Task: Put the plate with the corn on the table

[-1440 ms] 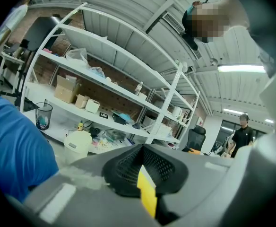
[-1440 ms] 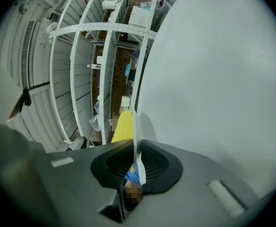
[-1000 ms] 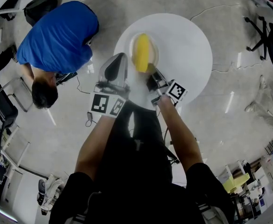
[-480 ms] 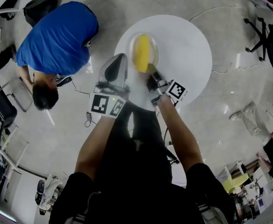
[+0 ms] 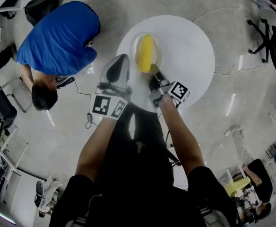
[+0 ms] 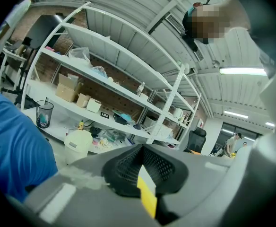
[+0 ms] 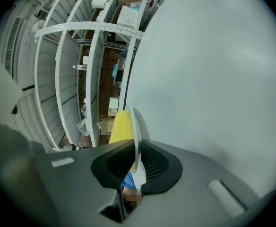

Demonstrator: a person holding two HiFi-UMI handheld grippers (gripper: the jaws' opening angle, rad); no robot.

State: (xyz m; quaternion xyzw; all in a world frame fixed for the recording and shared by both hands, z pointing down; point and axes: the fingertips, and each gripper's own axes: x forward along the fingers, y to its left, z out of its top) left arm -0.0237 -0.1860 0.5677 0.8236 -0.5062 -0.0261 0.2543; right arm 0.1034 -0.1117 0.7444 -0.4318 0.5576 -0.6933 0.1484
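Right claw (image 5: 153,75) (image 7: 132,161): closed on the plate's near rim; the jaws have just been closing further, with the rim pinched between them.
Left claw (image 5: 122,58) (image 6: 141,168): jaws are brought together with nothing held; it is kept off the bench's left edge, just beside the plate.
Plate (image 5: 158,51) (image 7: 137,129): a pale, shallow plate, placed over the left part of the bench, close to its left edge; whether it is set down on the surface cannot be told.
Corn (image 5: 145,54) (image 7: 121,126): one yellow cob, laid lengthwise in the plate and filling most of it.
Bench (image 5: 190,46) (image 7: 213,79): round and white; only the plate is seen on it.
Person in blue shirt (image 5: 57,37): bent over on the floor, well apart from the bench's left edge.
Shelves (image 6: 105,79): white racks loaded with boxes and bottles are seen in the left gripper view.
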